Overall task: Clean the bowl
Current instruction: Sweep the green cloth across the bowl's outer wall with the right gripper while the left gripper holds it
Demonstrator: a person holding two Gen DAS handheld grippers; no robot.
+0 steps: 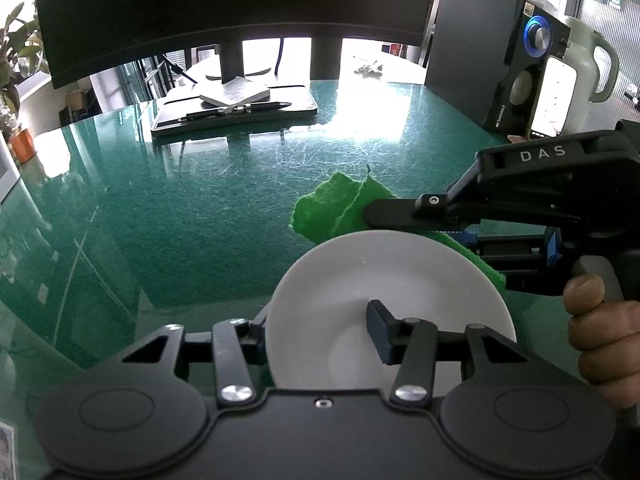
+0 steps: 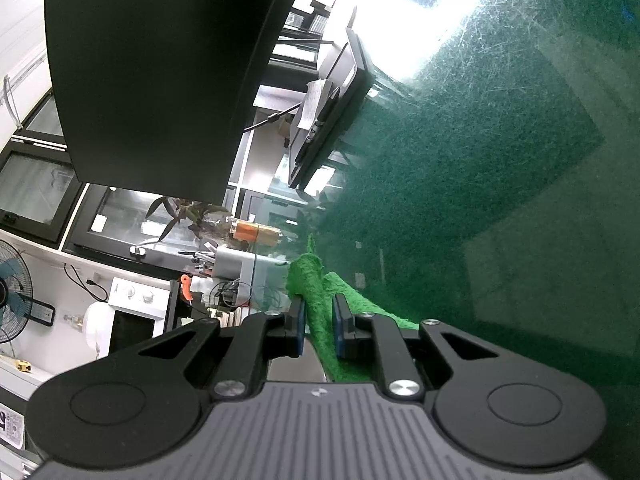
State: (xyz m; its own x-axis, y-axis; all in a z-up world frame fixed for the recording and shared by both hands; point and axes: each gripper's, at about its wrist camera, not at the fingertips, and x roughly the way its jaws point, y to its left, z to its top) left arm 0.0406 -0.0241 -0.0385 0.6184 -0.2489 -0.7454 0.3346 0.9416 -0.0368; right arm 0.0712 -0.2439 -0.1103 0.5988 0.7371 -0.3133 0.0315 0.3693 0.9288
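A white bowl is tilted up in front of my left gripper, which is shut on its rim, one finger inside and the other behind the outer wall. My right gripper is shut on a folded green scouring cloth. In the left wrist view the right gripper comes in from the right and holds the cloth just behind the bowl's far rim; whether it touches the bowl I cannot tell.
A green glass-topped table lies below. At the back stand a dark monitor, a black tray with a notepad and pens, a speaker, a phone and a pale kettle.
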